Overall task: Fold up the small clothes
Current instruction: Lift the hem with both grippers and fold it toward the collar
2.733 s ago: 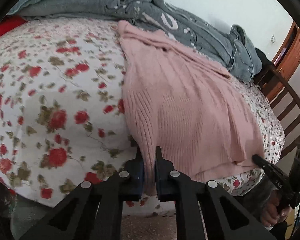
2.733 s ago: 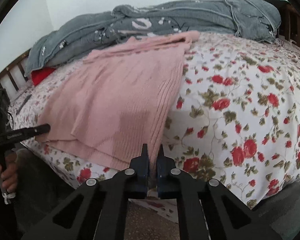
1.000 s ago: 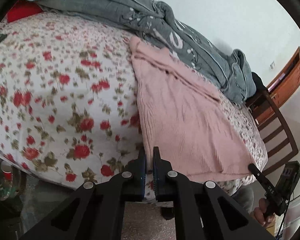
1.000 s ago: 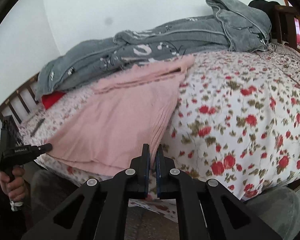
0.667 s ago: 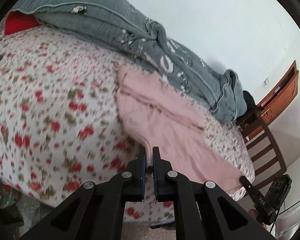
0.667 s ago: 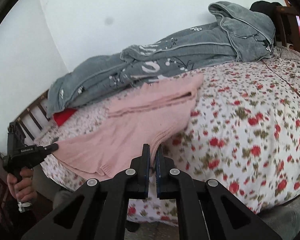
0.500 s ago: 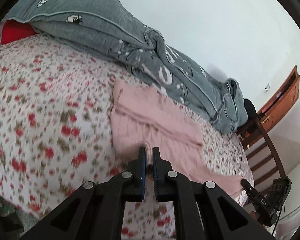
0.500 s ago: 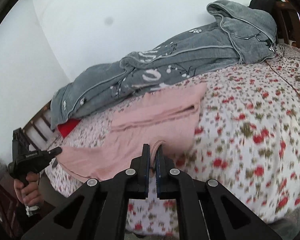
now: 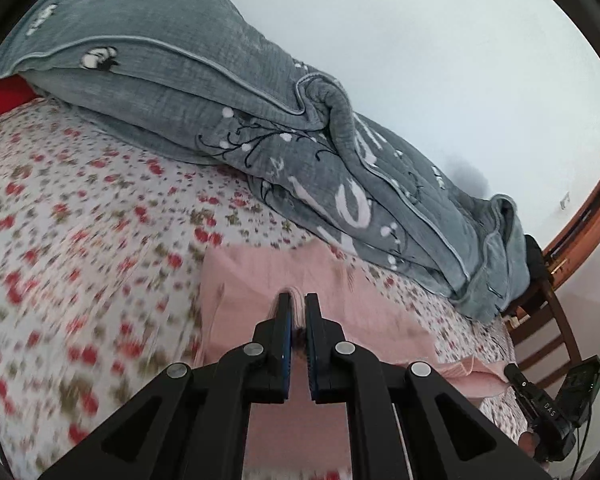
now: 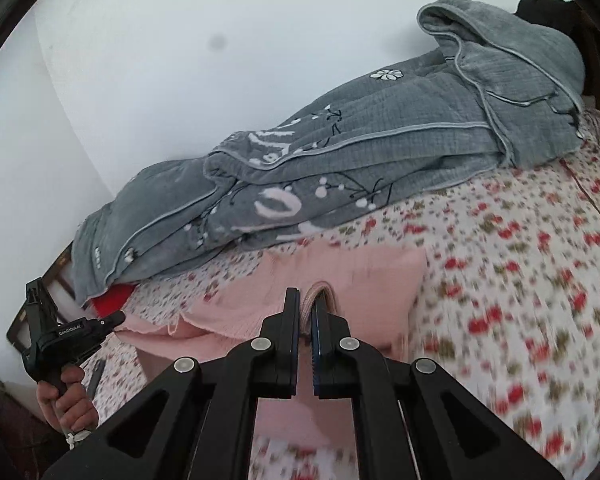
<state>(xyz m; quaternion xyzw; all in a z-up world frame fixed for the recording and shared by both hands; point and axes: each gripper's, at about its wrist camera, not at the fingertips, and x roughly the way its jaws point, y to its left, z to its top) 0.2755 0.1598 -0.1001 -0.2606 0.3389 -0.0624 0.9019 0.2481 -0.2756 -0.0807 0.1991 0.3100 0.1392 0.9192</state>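
Both tongs, the left gripper [image 9: 296,312] and right gripper [image 10: 307,307], stay clenched on the near hem of the pink knit garment [image 9: 240,276] and have carried it up from the bed's [image 9: 80,220] near edge toward the grey quilt [image 9: 220,120], starting the fold; its long axis now runs parallel to the near edge

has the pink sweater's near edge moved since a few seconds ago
Yes. The pink sweater hem, pinched by both grippers, has been carried from the bed's near edge toward the grey quilt, folding it over itself.
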